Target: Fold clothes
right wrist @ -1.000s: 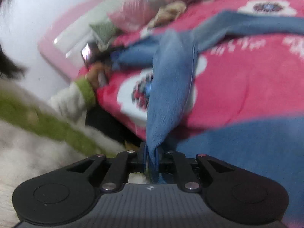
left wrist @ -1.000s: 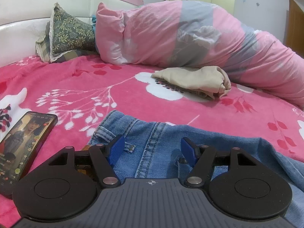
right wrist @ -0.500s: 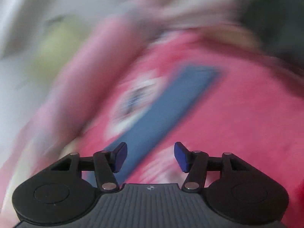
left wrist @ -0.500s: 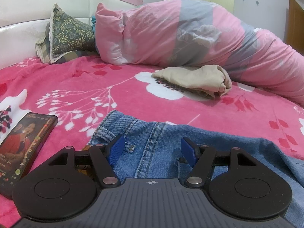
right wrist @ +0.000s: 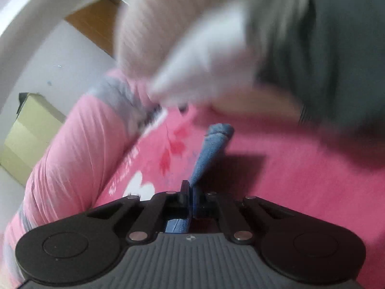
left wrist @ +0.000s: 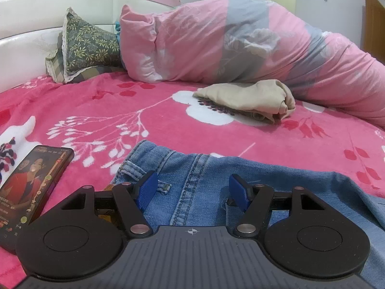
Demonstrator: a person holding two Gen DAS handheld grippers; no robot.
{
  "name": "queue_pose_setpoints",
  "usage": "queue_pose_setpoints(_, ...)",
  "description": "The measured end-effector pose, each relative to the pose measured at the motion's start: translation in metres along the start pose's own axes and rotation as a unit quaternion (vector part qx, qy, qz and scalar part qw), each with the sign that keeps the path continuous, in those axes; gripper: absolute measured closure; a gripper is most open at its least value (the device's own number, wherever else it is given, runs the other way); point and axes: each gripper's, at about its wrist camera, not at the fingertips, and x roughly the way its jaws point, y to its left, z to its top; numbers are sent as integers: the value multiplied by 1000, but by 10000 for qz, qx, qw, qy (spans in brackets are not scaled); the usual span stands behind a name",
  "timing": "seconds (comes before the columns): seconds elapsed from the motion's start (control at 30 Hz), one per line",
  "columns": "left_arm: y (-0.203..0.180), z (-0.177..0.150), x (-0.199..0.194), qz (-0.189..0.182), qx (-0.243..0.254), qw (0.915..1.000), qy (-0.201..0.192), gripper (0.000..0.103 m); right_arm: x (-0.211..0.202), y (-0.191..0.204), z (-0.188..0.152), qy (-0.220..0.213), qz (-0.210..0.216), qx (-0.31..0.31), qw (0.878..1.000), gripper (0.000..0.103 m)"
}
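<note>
Right gripper (right wrist: 191, 192) fingers (right wrist: 184, 193) pinched on blue denim strip (right wrist: 211, 149) above pink floral blanket (right wrist: 300, 180)

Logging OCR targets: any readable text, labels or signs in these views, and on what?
None readable.
Phone screen: small lines of overlay text, too small to read.
Left gripper body: a crosshair mark only, no words.
Jeans: no label visible.
Right wrist view: blurred, no text.

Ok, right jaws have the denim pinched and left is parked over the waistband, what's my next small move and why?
Probably carry the right gripper, whose jaws have just closed on the blue leg end of the jeans, back toward the waistband. The left gripper sits open over that waistband, pinning nothing, so go slowly in case the jeans slide on the pink blanket.
</note>
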Motion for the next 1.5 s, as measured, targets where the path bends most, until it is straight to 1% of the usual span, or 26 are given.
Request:
queue_pose_setpoints(0.07, 0, 0, 0, -2, 1, 10000, -3, 37, -16, -4, 8, -156, -210, -173, 9995, 101)
queue_pose_setpoints(0.2, 0, 0, 0, -12, -3, 10000, 2, 37, -17, -40, 8, -4, -937, 51, 9956, 102)
queue_pose_setpoints(0.27, 0, 0, 0, -18, -11, 10000, 2, 37, -22, -58, 8, 8, -1011, 373, 9942, 102)
queue_pose_setpoints(0.4, 1, 0, 0, -20, -19, 10000, 0, 37, -26, -72, 9, 260, -986, 525, 9934, 102)
queue_pose_setpoints(0.43, 1, 0, 0, -20, -19, 10000, -2, 37, -29, -71, 10, 275, -1042, 450, 9932, 101)
queue_pose_setpoints(0.5, 1, 0, 0, -20, -18, 10000, -3, 37, -40, -61, 13, 208, -1311, 133, 9911, 98)
queue_pose_setpoints(0.57, 0, 0, 0, -19, -17, 10000, -4, 37, -51, -49, 13, 112, -1390, -317, 9897, 98)
queue_pose_setpoints(0.67, 0, 0, 0, -17, -13, 10000, -4, 37, -55, -21, 6, 263, -1033, -1155, 9876, 97)
queue_pose_setpoints(0.73, 0, 0, 0, -16, -6, 10000, -2, 37, -50, 1, -3, 476, -720, -1792, 9800, 97)
queue_pose_setpoints(0.8, 0, 0, 0, -16, -2, 10000, -2, 37, -39, 29, -20, 825, -229, -2515, 9641, 97)
queue_pose_setpoints(0.87, 0, 0, 0, -15, 0, 10000, -2, 37, -27, 57, -39, 1192, 293, -3238, 9381, 97)
queue_pose_setpoints(0.93, 0, 0, 0, -14, 1, 10000, -1, 37, -8, 91, -71, 1713, 1010, -4096, 8903, 97)
queue_pose_setpoints(1.03, 0, 0, 0, -12, 5, 10000, 0, 36, 3, 128, -131, 2083, 1737, -5255, 8064, 98)
queue_pose_setpoints(1.1, 0, -1, 0, -12, 6, 10000, 0, 36, 24, 139, -155, 2119, 1764, -5540, 7855, 98)
queue_pose_setpoints(1.13, -1, 0, 0, -12, 8, 10000, 1, 36, 36, 143, -162, 2108, 1751, -5625, 7801, 99)
queue_pose_setpoints(1.17, -1, 0, 0, -12, 11, 10000, 3, 36, 51, 143, -155, 2001, 1649, -5516, 7928, 99)
queue_pose_setpoints(1.2, -1, 0, 0, -11, 14, 10000, 5, 36, 66, 142, -145, 1891, 1498, -5356, 8093, 99)
queue_pose_setpoints(1.23, -1, 0, 0, -13, 13, 10000, 6, 36, 79, 139, -129, 1770, 1183, -5016, 8385, 100)
queue_pose_setpoints(1.27, -1, 0, 0, -15, 11, 10000, 7, 36, 90, 136, -114, 1634, 837, -4712, 8627, 99)
queue_pose_setpoints(1.3, -1, 0, 0, -19, 7, 10000, 6, 36, 98, 134, -105, 1460, 395, -4570, 8765, 98)
queue_pose_setpoints(1.33, -1, 0, 0, -22, 3, 10000, 5, 36, 103, 132, -97, 1295, 32, -4467, 8852, 98)
queue_pose_setpoints(1.37, 0, 0, 0, -26, -1, 10000, 4, 36, 95, 133, -92, 1204, 3, -4509, 8844, 98)
queue_pose_setpoints(1.4, 0, 0, 0, -27, -1, 10000, 3, 36, 81, 136, -88, 1229, 221, -4479, 8853, 97)
queue_pose_setpoints(1.43, 0, 0, 0, -27, 1, 10000, 4, 36, 67, 139, -90, 1339, 571, -4444, 8839, 97)
queue_pose_setpoints(1.47, 0, 0, 0, -29, -1, 10000, 2, 36, 52, 144, -93, 1443, 916, -4446, 8793, 97)
queue_pose_setpoints(1.5, 0, 0, 0, -31, -5, 10000, 0, 36, 35, 151, -103, 1524, 1212, -4584, 8672, 97)
